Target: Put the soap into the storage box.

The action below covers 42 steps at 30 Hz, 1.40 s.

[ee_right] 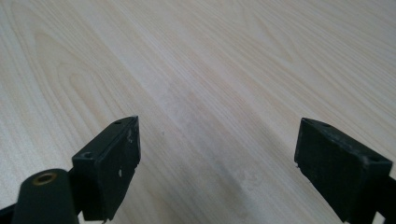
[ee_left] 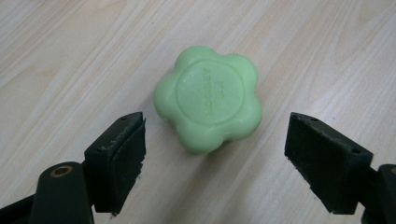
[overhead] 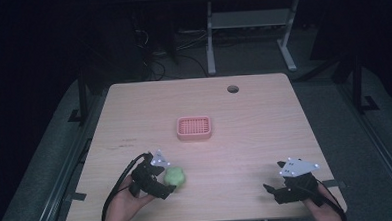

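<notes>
In the high view, the left gripper (overhead: 163,178) is sitting at the near left of the table (overhead: 255,133), touching or just beside a green soap (overhead: 175,176), while the right gripper (overhead: 282,183) is resting near the right corner and a pink basket (overhead: 194,127) is lying well apart toward the middle. In the left gripper view, the jaws are standing wide open with the soap lying flat on the table between and slightly ahead of them; it is looking like a smooth, pale green, five-lobed flower with a round stamped centre. Its rounded, slick lobes could be letting it squirt out if the jaws are closing off-centre. In the right gripper view, the jaws are gaping wide over bare wood.
</notes>
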### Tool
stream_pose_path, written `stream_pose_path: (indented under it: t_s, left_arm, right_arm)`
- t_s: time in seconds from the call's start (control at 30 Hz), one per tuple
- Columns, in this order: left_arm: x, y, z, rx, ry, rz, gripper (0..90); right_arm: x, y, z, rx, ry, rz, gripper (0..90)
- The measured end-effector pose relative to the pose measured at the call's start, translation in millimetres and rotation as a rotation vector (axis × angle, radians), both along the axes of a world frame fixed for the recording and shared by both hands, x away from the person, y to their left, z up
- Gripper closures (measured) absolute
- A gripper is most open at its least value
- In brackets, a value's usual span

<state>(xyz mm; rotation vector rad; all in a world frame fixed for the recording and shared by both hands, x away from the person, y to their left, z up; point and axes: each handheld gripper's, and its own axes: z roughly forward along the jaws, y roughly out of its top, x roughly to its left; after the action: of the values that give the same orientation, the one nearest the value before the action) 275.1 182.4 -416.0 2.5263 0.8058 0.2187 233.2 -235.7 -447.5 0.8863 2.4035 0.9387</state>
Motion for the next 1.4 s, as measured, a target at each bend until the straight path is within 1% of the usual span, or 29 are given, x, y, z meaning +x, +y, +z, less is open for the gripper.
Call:
stream_pose_path:
  t_s: [0.27,0.37,0.5,0.57,0.7,0.77,1.07,1.2,1.27,1.4]
  left_arm:
    - [6.9,-9.3,-0.6,0.030,0.015,0.001,19.8]
    - [8.9,-12.5,0.4,0.030,0.019,0.003,19.7]
    - [11.9,-16.5,1.2,0.045,0.019,-0.001,19.6]
    - [13.2,-18.0,1.0,0.045,0.024,0.002,19.6]
    - [15.6,-21.2,-2.1,0.052,0.039,0.010,19.5]
    - [17.0,-22.8,-3.9,0.066,0.039,0.012,19.5]
    - [21.8,-27.2,-10.1,0.087,0.058,0.024,19.4]
    - [23.5,-27.9,-12.6,0.089,0.071,0.031,19.5]
    - [24.6,-28.9,-13.9,0.103,0.070,0.027,19.5]
    - [25.8,-32.0,-16.4,0.115,0.078,0.032,19.8]
  right_arm:
    - [-0.1,0.2,0.1,0.000,0.000,0.004,13.8]
    - [-0.2,0.3,0.2,-0.001,0.001,0.004,13.8]
    - [-0.3,0.4,0.3,0.000,0.001,0.004,13.8]
    - [-0.3,0.3,0.3,0.001,0.001,0.005,13.9]
    - [-0.5,0.5,0.4,0.000,0.001,0.006,13.8]
    - [-0.5,0.6,0.5,0.001,0.002,0.008,13.8]
    - [-0.8,0.9,0.6,0.002,0.002,0.008,13.9]
    - [-0.8,0.9,0.6,0.001,0.003,0.009,13.8]
    - [-0.9,1.1,0.6,0.001,0.003,0.009,13.8]
    - [-0.8,1.1,0.5,0.001,0.004,0.009,13.8]
